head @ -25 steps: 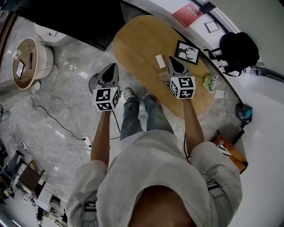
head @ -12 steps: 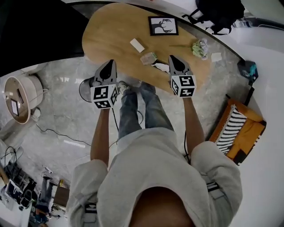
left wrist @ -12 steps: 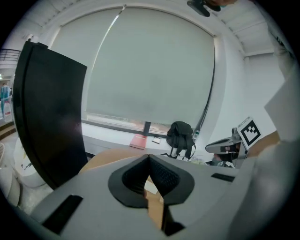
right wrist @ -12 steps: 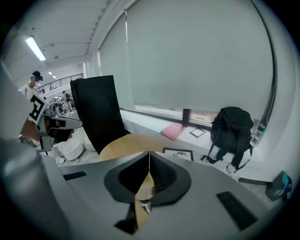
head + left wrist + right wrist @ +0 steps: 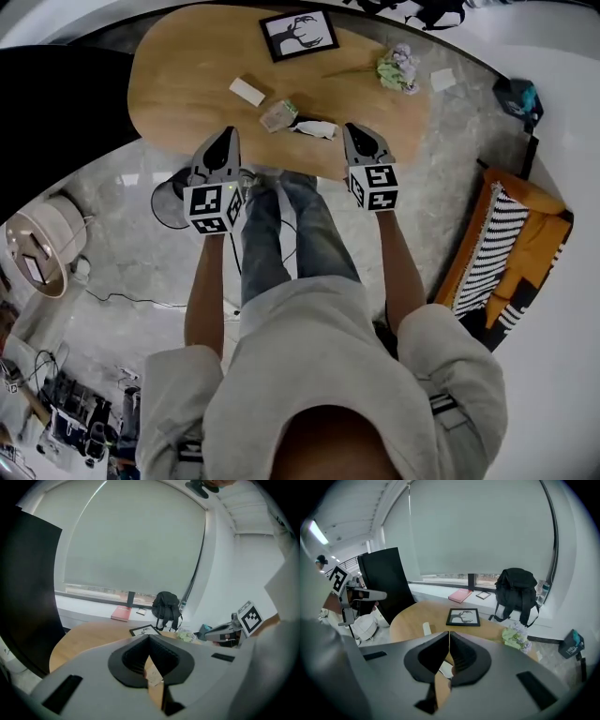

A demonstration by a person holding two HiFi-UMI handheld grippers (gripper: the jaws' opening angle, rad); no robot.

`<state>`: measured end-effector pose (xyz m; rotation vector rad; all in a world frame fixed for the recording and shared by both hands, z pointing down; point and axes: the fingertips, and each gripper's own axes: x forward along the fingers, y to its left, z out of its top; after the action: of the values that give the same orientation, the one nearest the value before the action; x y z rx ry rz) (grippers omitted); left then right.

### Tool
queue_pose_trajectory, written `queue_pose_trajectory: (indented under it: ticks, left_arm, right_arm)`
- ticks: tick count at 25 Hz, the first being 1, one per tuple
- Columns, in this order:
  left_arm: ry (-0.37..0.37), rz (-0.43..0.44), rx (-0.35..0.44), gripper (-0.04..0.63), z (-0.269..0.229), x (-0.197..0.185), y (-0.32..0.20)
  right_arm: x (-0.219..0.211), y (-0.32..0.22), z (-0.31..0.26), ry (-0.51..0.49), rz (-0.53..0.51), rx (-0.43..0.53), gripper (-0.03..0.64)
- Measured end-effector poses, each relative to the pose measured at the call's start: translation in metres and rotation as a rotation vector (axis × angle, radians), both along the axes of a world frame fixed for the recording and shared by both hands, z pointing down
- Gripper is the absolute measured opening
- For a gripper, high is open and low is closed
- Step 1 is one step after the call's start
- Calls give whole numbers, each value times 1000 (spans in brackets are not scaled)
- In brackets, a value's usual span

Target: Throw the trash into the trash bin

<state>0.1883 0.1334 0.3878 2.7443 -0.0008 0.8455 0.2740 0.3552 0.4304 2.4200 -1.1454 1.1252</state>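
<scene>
On the oval wooden table (image 5: 187, 66) lie a small crumpled wrapper (image 5: 278, 116) and a crumpled white paper (image 5: 314, 128), close to the near edge. My left gripper (image 5: 225, 134) hovers at that edge, left of the wrapper, jaws shut and empty. My right gripper (image 5: 356, 129) hangs just right of the white paper, also shut and empty. In the left gripper view the jaws (image 5: 149, 637) meet at the tip, and the wrapper (image 5: 152, 677) shows below them. The right gripper view shows closed jaws (image 5: 449, 633) above the white paper (image 5: 446, 670).
Also on the table are a framed deer picture (image 5: 295, 35), a white block (image 5: 247, 91) and a greenish bunch (image 5: 398, 68). A dark round object (image 5: 172, 202) stands on the floor by the table. A round white container (image 5: 42, 253) is far left, an orange striped cushion (image 5: 506, 244) right.
Both grippers have come down and forward to the table's near edge. The table and its litter now sit straight ahead. Both jaws stayed shut.
</scene>
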Motion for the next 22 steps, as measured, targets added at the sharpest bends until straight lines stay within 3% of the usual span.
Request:
queue_pose_trajectory:
  ticks: [6, 13, 15, 20, 22]
  left_arm:
    - [-34, 5, -32, 18, 31, -5, 15]
    - [-56, 3, -66, 18, 62, -15, 28]
    - [-58, 10, -71, 18, 69, -15, 31]
    - [-62, 8, -82, 18, 80, -14, 34]
    - [-64, 6, -85, 18, 82, -16, 35]
  right_arm:
    - [-24, 8, 53, -80, -40, -63, 31]
    - [-59, 14, 115, -154, -168, -178, 31]
    - [-68, 14, 132, -141, -261, -246, 31]
    - [-83, 17, 167, 30, -632, -488, 31]
    - [-88, 21, 180, 74, -733, -560, 32]
